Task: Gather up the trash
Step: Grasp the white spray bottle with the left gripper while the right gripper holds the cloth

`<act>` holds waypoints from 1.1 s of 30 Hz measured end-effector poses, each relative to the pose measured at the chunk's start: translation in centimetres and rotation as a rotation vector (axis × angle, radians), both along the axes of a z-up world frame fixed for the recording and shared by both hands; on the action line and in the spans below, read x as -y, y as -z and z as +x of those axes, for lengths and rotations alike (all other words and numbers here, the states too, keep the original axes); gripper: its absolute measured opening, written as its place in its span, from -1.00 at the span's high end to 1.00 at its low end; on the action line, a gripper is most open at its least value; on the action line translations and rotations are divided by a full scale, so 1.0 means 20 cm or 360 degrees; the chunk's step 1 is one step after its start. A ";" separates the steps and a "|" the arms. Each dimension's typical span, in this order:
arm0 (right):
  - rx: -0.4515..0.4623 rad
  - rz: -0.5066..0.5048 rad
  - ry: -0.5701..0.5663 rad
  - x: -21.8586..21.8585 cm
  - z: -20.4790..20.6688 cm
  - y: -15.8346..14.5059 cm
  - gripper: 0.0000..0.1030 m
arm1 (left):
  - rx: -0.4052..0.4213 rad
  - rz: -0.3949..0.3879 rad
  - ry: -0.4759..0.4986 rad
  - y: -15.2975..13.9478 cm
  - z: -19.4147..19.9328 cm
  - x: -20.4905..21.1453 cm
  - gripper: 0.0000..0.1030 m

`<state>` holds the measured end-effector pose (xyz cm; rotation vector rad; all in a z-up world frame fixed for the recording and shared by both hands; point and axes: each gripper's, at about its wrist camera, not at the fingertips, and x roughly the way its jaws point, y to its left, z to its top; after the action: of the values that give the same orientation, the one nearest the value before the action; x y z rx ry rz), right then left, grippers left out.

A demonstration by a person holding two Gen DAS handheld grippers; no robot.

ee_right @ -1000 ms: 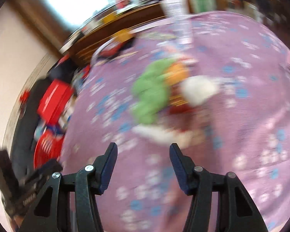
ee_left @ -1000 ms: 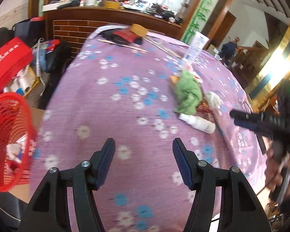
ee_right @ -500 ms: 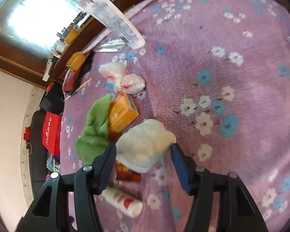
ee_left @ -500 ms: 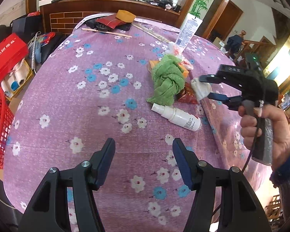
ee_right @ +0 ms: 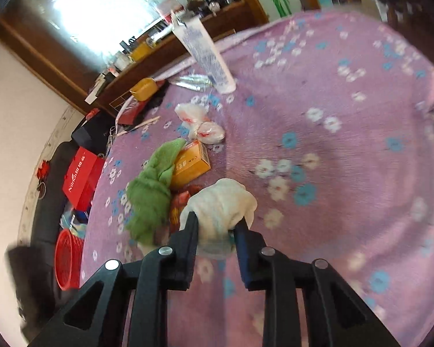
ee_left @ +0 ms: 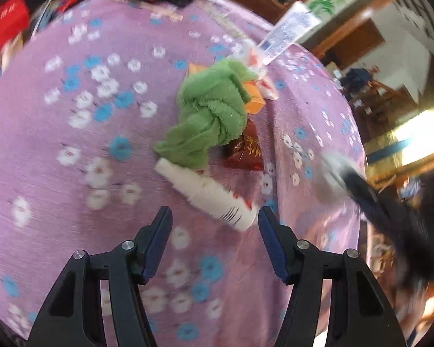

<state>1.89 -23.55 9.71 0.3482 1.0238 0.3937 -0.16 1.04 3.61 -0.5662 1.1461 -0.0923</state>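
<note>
Step in hand: first pickup, right side. Right gripper (ee_right: pixel 216 227) has just been closing, and its jaws now pinch the crumpled white tissue wad (ee_right: pixel 222 205), which sits between them at the near edge of the clutter pile on the purple floral bench (ee_right: pixel 347 150). Wad looks squeezed, still low over the cloth; can't tell if it is clear of the surface.

Left gripper (ee_left: pixel 214 231): jaws spread, nothing between them. It hovers just short of the white spray bottle (ee_left: pixel 207 192), which lies on its side, cap end touching the green cloth (ee_left: pixel 208 121). Dark red snack packet (ee_left: pixel 247 150) lies just beside the bottle, partly under the cloth. Orange box (ee_right: pixel 191 164) and knotted plastic bag (ee_right: pixel 201 124) sit further back in the same pile. Tall clear tube (ee_right: pixel 205 52) stands apart behind them.

Red basket (ee_right: pixel 68 260) is on the floor past the bench's left edge, well apart from the pile; likely the drop target.

Next move, judged: lift the wad clear, carry it across to the basket, release over the opening. Left side probably lines up on the bottle; it lies diagonal to the jaws, so the wrist needs a roll before closing. Heavy blur in the left view.
</note>
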 end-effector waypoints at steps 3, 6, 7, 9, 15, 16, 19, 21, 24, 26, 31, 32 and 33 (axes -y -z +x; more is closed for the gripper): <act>0.0047 -0.0025 0.0009 0.08 -0.10 -0.05 0.49 | -0.0083 -0.0024 -0.0045 0.07 0.09 0.04 -0.09; 0.0079 -0.0044 0.0027 0.14 -0.18 -0.09 0.49 | -0.0086 0.0069 -0.0011 0.10 0.15 0.10 0.11; 0.0084 -0.0047 0.0032 0.15 -0.20 -0.09 0.49 | -0.0069 0.0101 0.0003 0.09 0.16 0.11 0.12; 0.0080 -0.0050 0.0039 0.18 -0.24 -0.10 0.49 | -0.0068 0.0104 0.0031 0.10 0.17 0.11 0.13; 0.0034 -0.0035 0.0022 0.20 -0.35 -0.06 0.49 | -0.0076 0.0191 0.0173 0.08 0.09 0.08 0.13; 0.0026 -0.0034 0.0011 0.18 -0.36 -0.05 0.49 | -0.0076 0.0210 0.0203 0.08 0.06 0.06 0.13; 0.0004 -0.0023 -0.0014 0.13 -0.38 -0.02 0.49 | -0.0060 0.0283 0.0255 0.09 0.02 0.05 0.17; 0.0002 -0.0022 -0.0037 0.08 -0.39 -0.01 0.49 | -0.0036 0.0332 0.0309 0.08 0.02 0.07 0.20; 0.0032 -0.0042 -0.0054 0.02 -0.40 -0.04 0.49 | 0.0006 0.0312 0.0300 0.09 0.01 0.06 0.31; 0.0061 -0.0069 -0.0064 -0.02 -0.42 -0.05 0.49 | 0.0018 0.0270 0.0296 0.08 -0.03 0.03 0.35; 0.0091 -0.0123 -0.0091 -0.13 -0.47 -0.06 0.49 | 0.0128 0.0262 0.0290 0.02 -0.17 -0.05 0.36; 0.0088 -0.0127 -0.0096 -0.16 -0.48 -0.06 0.49 | 0.0156 0.0271 0.0289 -0.01 -0.19 -0.07 0.36; 0.0085 -0.0127 -0.0098 -0.18 -0.48 -0.05 0.49 | 0.0189 0.0281 0.0289 -0.04 -0.21 -0.09 0.36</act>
<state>-7.79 -20.04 10.75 0.2339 0.9968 0.4144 -4.38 2.82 4.33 -0.2955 1.0755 -0.1767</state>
